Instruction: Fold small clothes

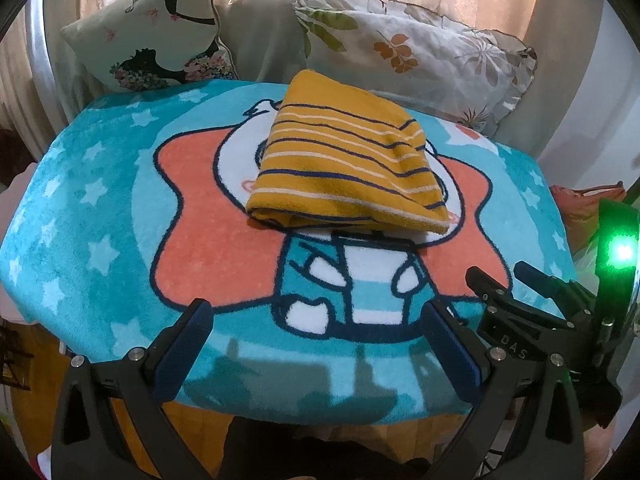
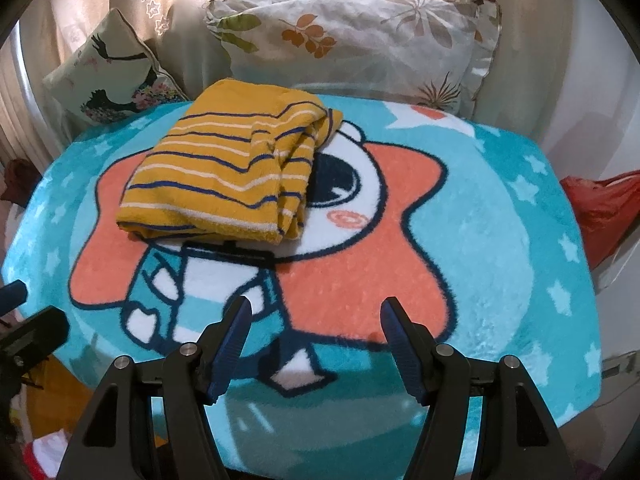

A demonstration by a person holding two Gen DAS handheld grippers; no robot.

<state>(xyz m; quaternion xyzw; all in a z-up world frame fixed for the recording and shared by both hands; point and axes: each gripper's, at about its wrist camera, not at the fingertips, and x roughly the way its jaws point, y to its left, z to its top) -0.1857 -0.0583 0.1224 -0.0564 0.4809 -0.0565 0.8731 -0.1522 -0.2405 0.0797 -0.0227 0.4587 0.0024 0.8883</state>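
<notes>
A yellow garment with navy and white stripes [image 1: 344, 160] lies folded into a thick rectangle on the teal cartoon mat [image 1: 80, 216]. It also shows in the right wrist view [image 2: 224, 172], left of centre. My left gripper [image 1: 316, 312] is open and empty, hovering over the mat's near edge, short of the garment. My right gripper [image 2: 316, 312] is open and empty over the mat's near part, to the right of the garment. The right gripper also appears at the right edge of the left wrist view [image 1: 516, 280].
A floral pillow [image 2: 360, 44] and a printed cushion [image 2: 108, 76] lean against the curtain behind the mat. A red bag [image 2: 600, 208] sits off the mat's right edge. The mat [image 2: 520, 240] ends close below both grippers.
</notes>
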